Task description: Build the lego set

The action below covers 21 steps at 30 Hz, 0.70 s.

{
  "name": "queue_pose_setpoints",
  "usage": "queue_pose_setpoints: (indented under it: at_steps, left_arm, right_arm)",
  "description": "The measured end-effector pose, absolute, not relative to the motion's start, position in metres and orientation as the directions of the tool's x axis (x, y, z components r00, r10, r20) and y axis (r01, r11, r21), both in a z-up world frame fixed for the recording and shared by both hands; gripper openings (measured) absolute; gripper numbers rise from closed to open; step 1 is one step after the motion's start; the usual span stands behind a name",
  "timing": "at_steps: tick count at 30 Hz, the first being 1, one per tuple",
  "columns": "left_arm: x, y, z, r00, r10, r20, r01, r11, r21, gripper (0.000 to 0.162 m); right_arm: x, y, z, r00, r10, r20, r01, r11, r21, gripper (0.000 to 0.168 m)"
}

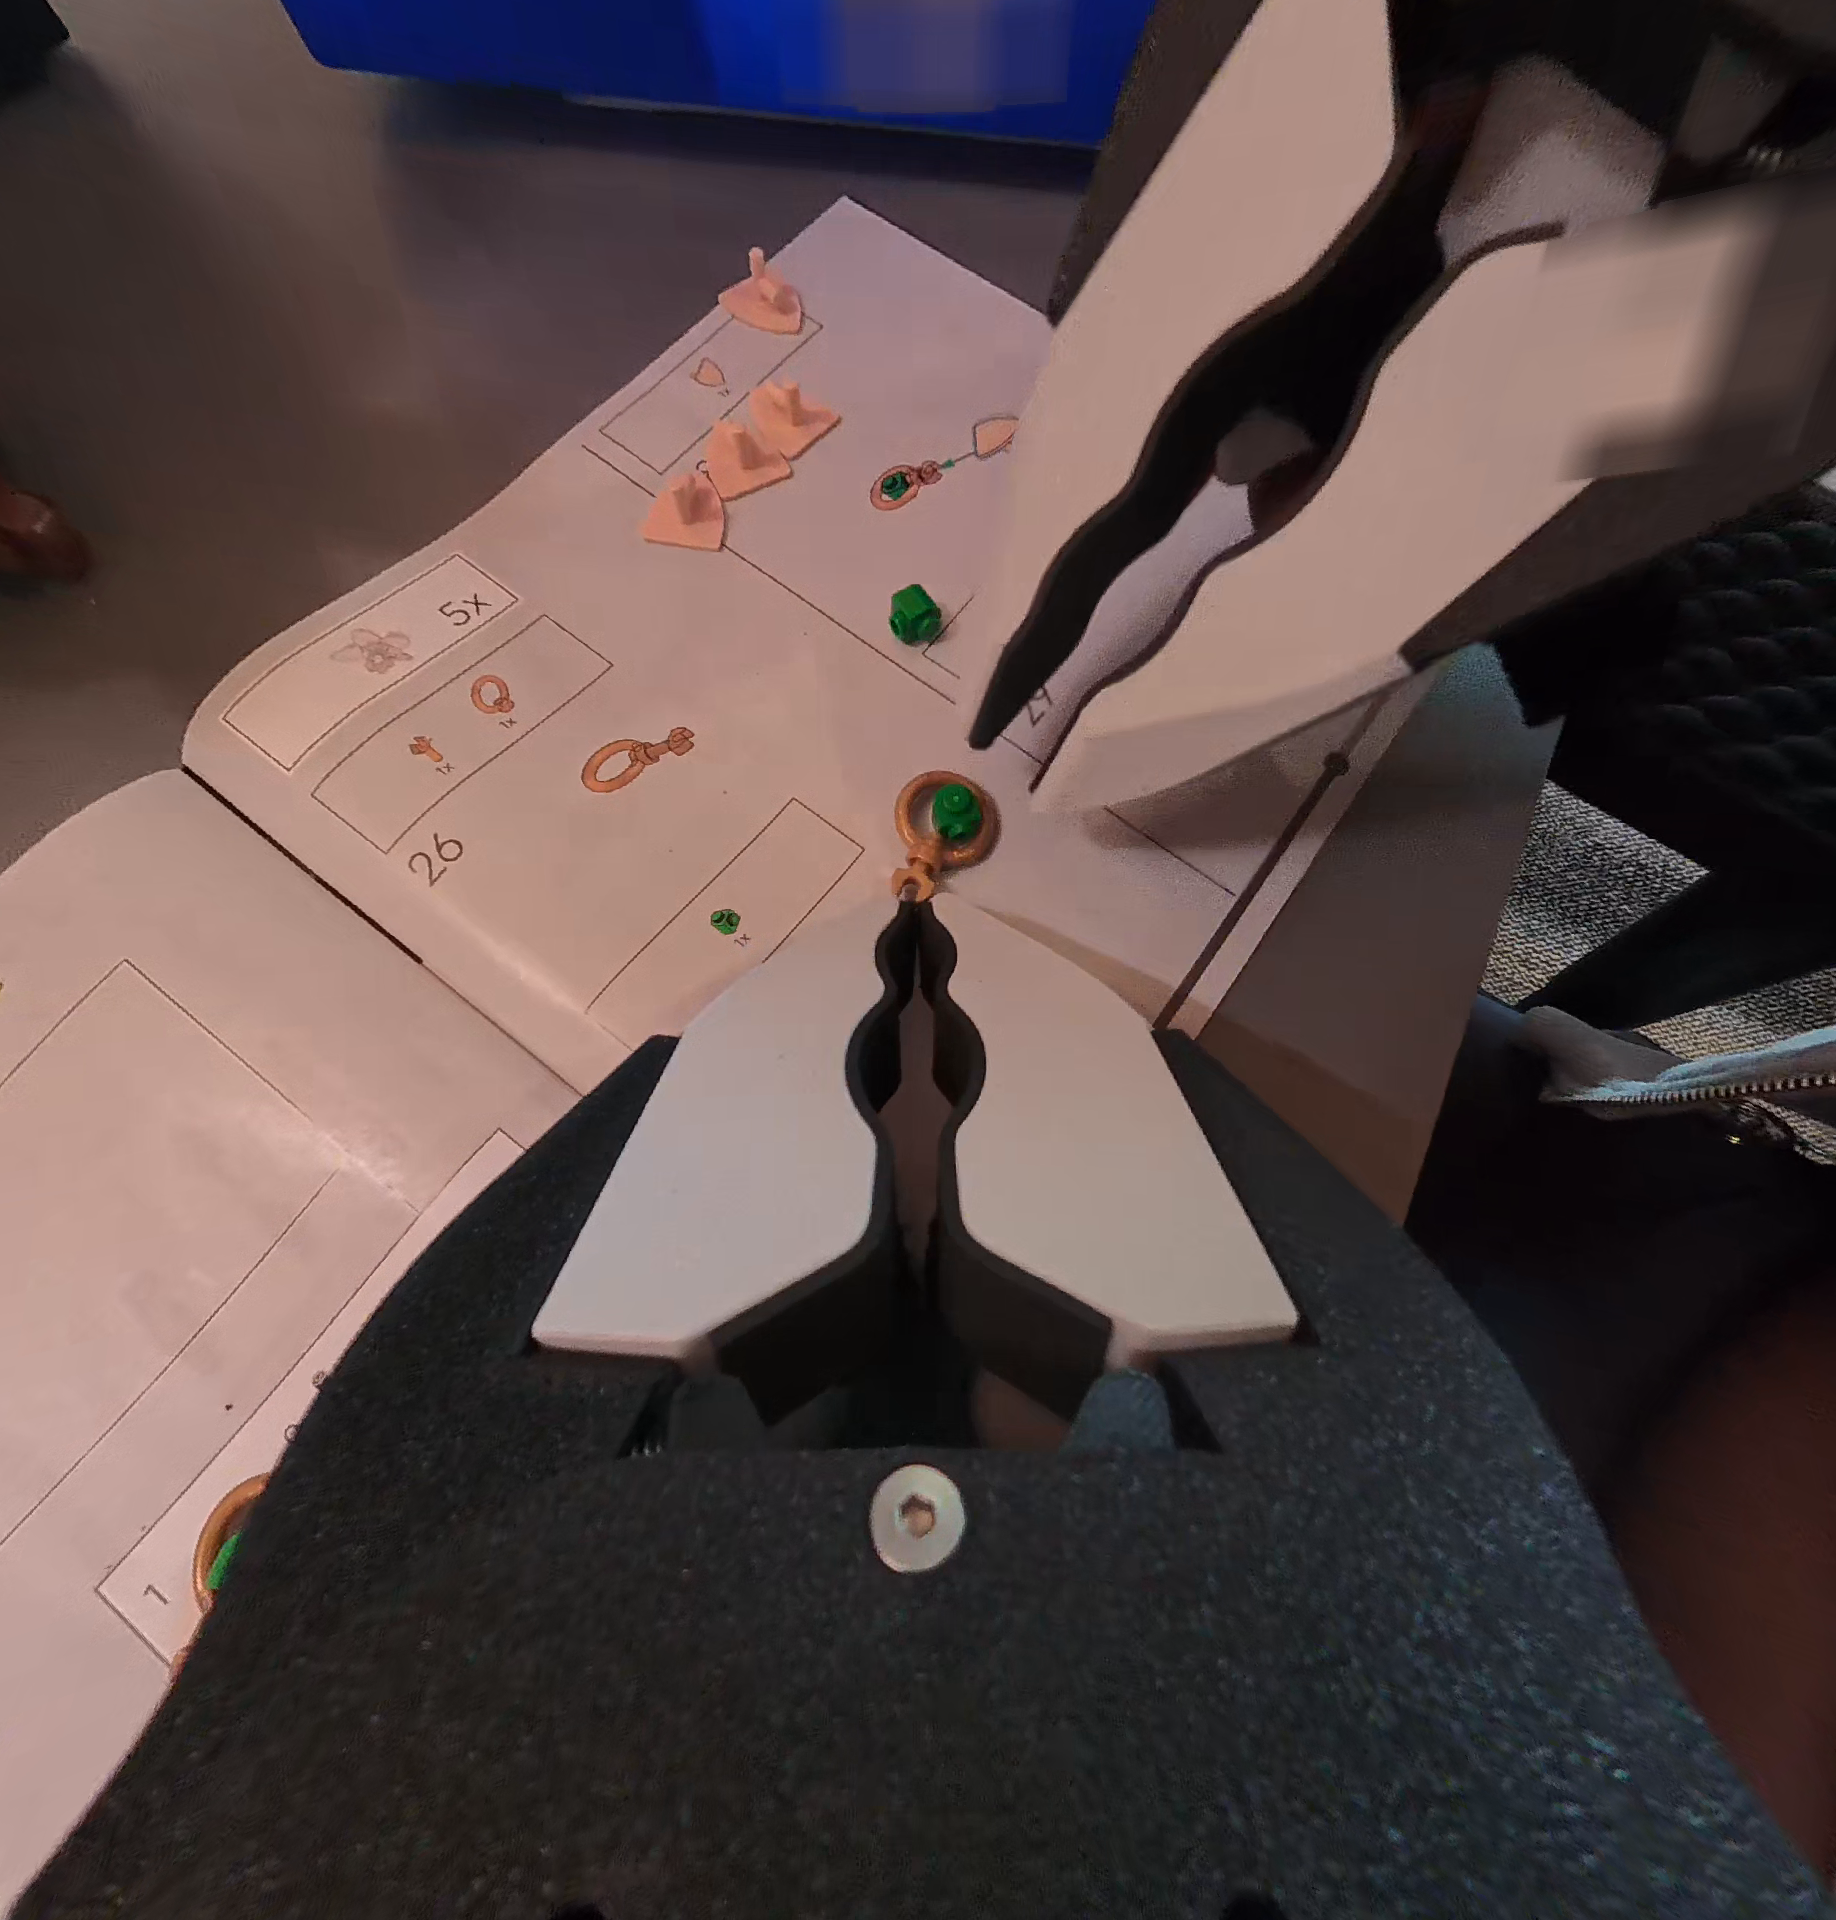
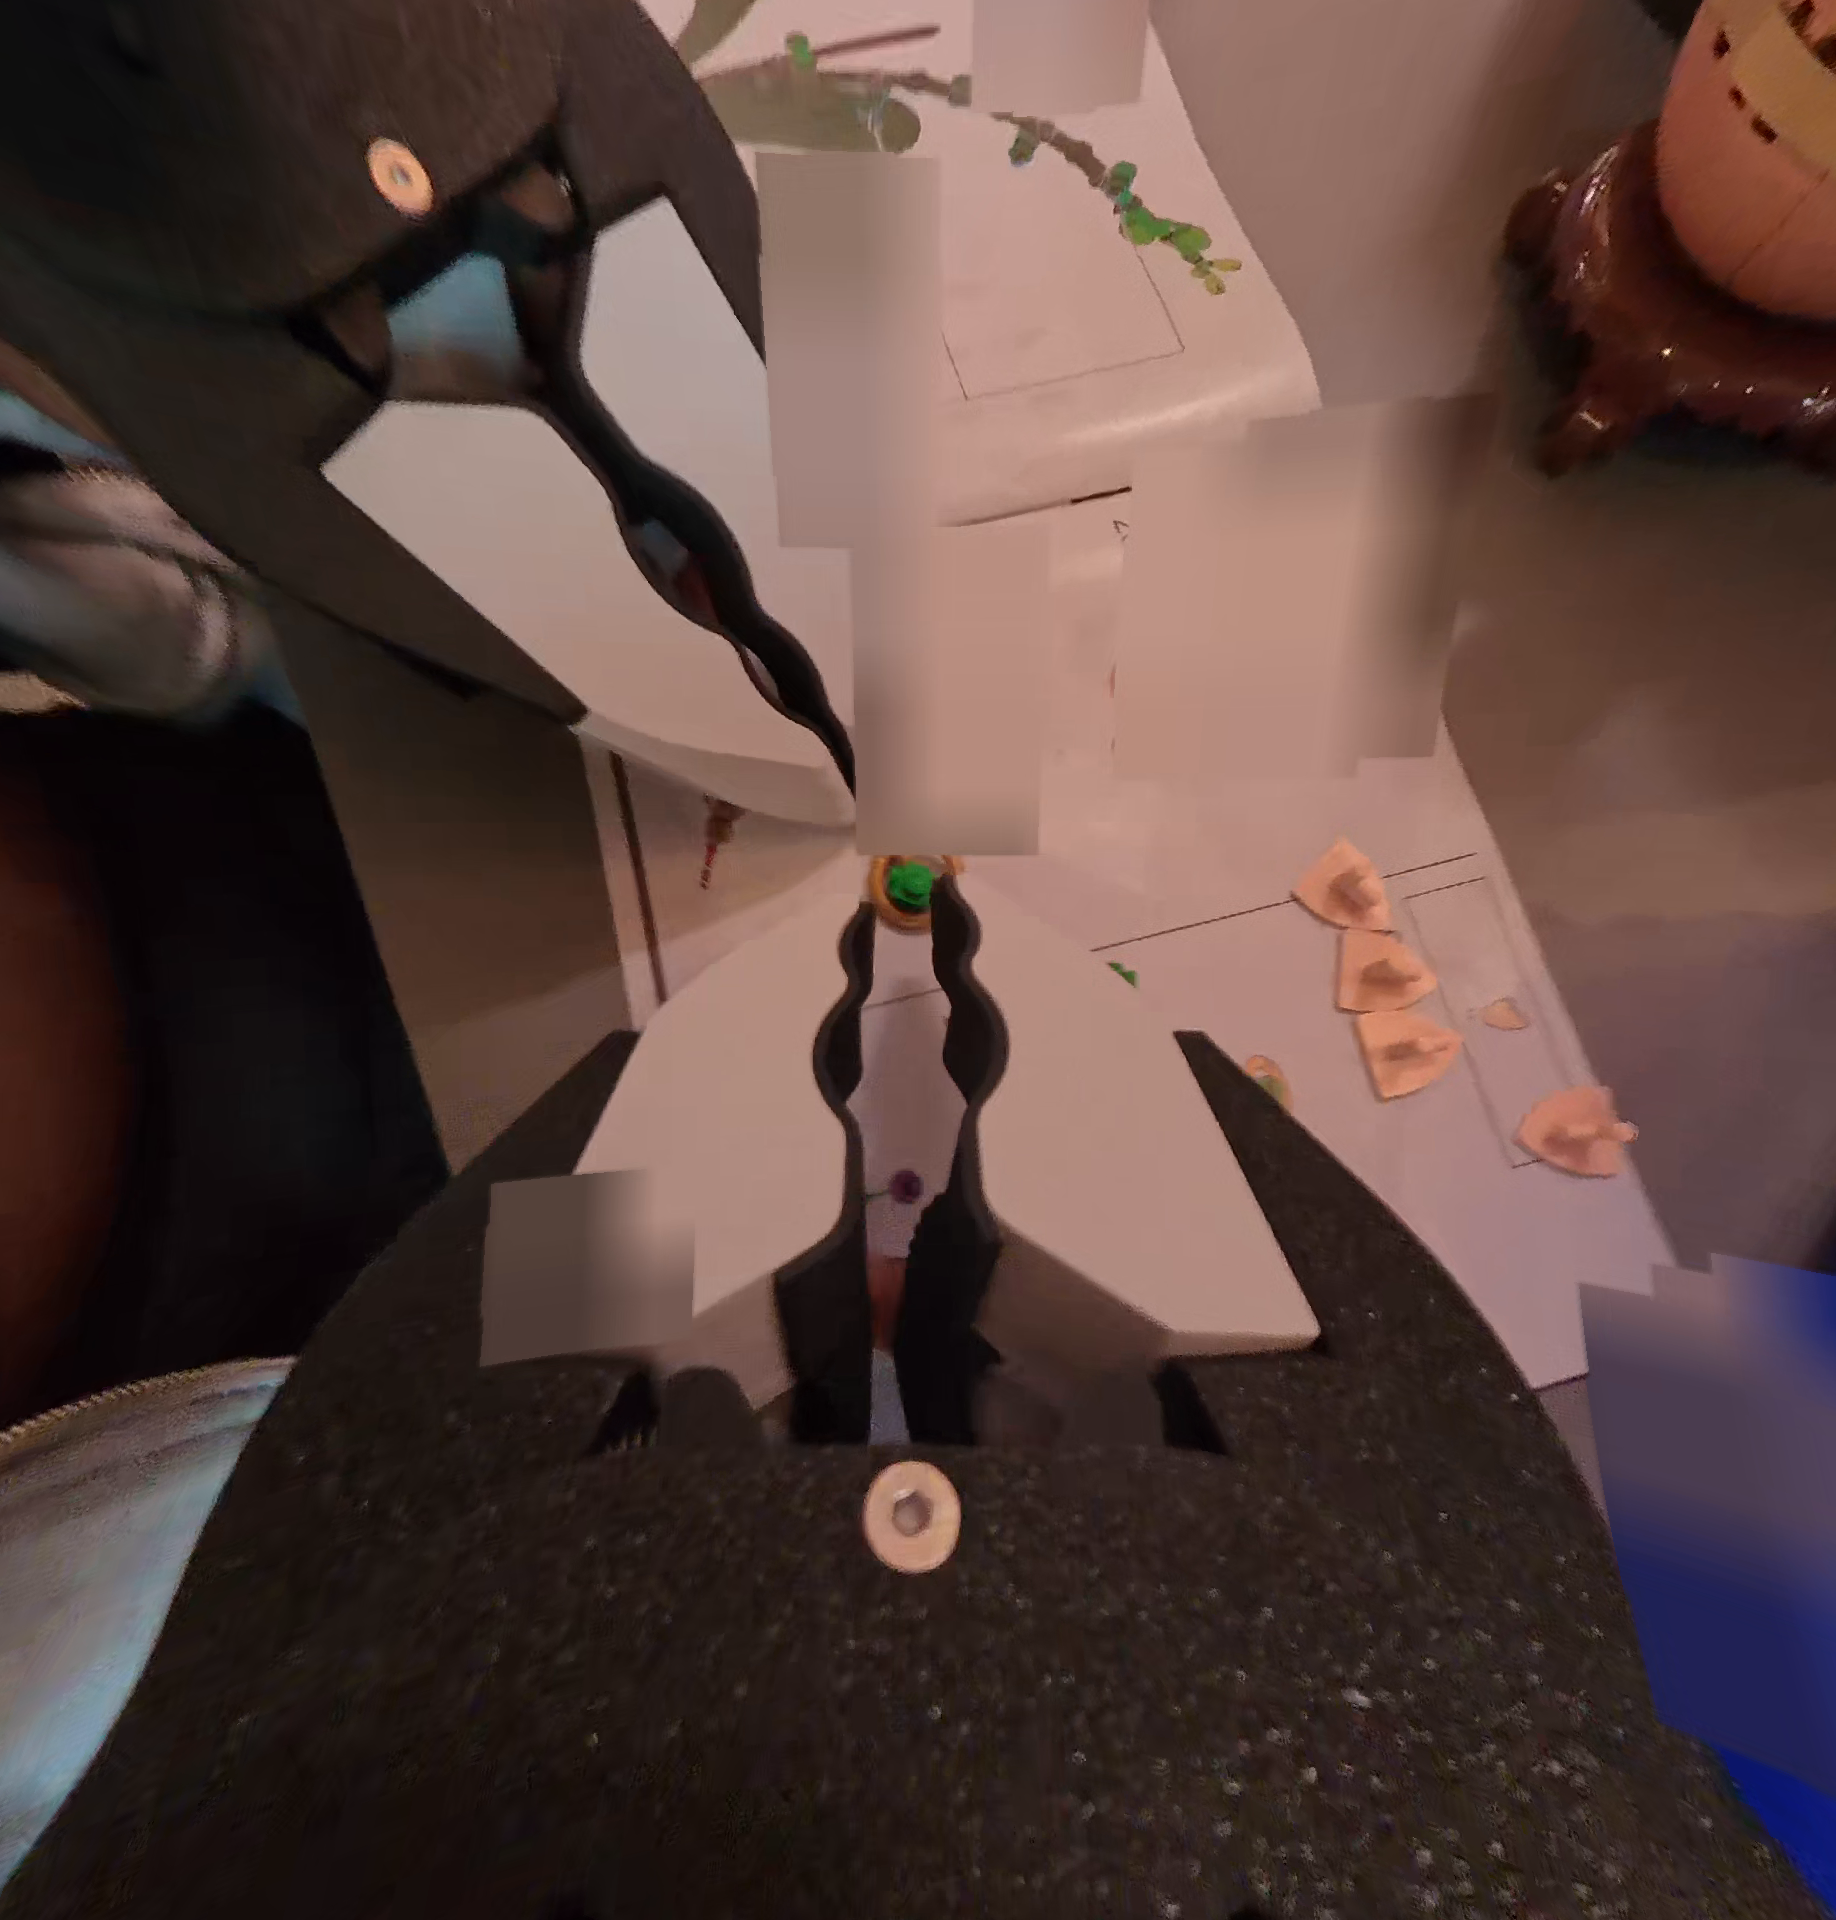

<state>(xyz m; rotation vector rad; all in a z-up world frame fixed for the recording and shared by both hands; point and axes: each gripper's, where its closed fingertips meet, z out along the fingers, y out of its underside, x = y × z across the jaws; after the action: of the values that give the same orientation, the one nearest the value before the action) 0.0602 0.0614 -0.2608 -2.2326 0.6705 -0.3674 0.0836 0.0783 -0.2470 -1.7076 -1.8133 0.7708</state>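
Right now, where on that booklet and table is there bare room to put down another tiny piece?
Free: the grey table beyond the booklet, short of the blue bin; also the booklet's left page. Crowded: the right page, with pink petal pieces, a loose green stud and the gold ring between both grippers.

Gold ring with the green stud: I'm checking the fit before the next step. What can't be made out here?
- Gold ring, right wrist view: a mosaic patch covers its top; right tool fingers flank it.
- Green stud, left wrist view: too small to tell if seated.
- Left tool: contact with the ring's stem unclear.
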Motion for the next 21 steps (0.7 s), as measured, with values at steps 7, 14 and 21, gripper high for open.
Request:
queue_pose_setpoints:
  at_steps: [7, 14, 21]
  left_arm:
    - [0.06, 0.062, -0.261, 0.818, -0.567, 0.102, -0.32, -0.593, -0.739, 0.0]
    - [0.06, 0.062, -0.261, 0.813, -0.572, 0.105, -0.321, -0.592, -0.739, 0.0]
    - [0.06, 0.062, -0.261, 0.81, -0.569, 0.139, -0.3, -0.607, -0.736, 0.0]
  right_arm:
    - [0.08, 0.087, -0.255, -0.32, 0.933, 0.168, 0.691, 0.351, -0.632, 0.004]
    - [0.078, 0.083, -0.254, -0.511, 0.851, 0.119, 0.661, 0.477, -0.579, 0.012]
    - [0.077, 0.08, -0.261, -0.56, 0.826, 0.059, 0.658, 0.487, -0.575, 0.009]
